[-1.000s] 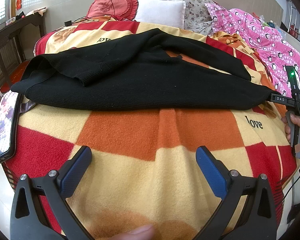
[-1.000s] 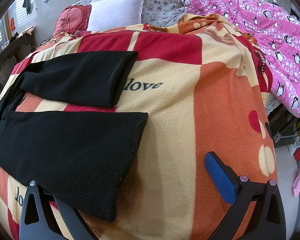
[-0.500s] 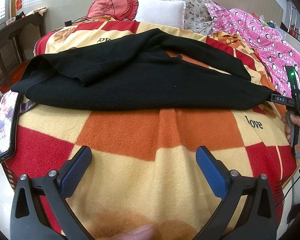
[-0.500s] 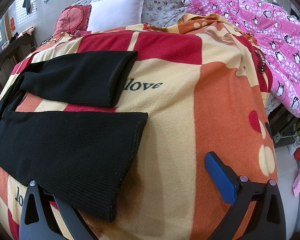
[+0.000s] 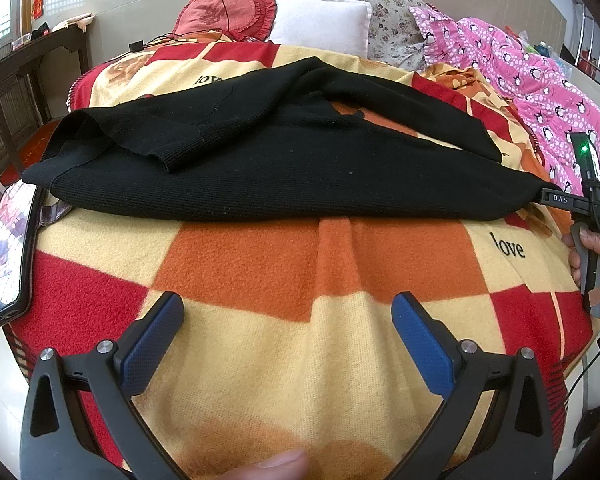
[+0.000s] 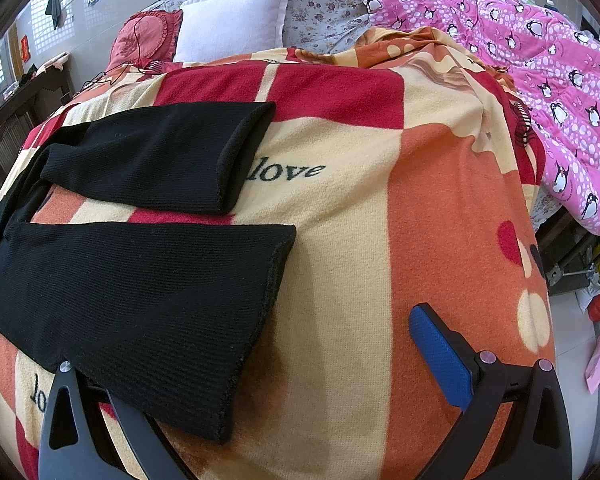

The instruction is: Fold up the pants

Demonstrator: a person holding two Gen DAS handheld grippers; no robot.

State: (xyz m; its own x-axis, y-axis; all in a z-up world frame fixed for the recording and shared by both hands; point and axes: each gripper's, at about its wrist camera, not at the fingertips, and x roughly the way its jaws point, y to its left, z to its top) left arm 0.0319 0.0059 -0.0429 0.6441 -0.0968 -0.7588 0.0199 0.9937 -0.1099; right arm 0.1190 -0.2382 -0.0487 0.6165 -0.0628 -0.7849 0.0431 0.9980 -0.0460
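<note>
Holding unchanged from a second ago: black pants (image 5: pixel 284 168) still spread unfolded, left gripper (image 5: pixel 288 344) and right gripper (image 6: pixel 256 364) both spread wide, empty.

Bare blanket (image 5: pixel 300 360) ahead of my left hand-held gripper (image 5: pixel 288 344), jaws spread wide, nothing between them. Black pants (image 5: pixel 284 168) lie across bed beyond, blocking full width. Phone (image 5: pixel 4 252) at left bed edge. Right hand-held gripper (image 6: pixel 260 380): near pant leg hem drapes over its left finger; right side open blanket. Gap of blanket between two legs. Pillows (image 6: pixel 232 24) and pink quilt (image 6: pixel 540 60) crowd far side.
</note>
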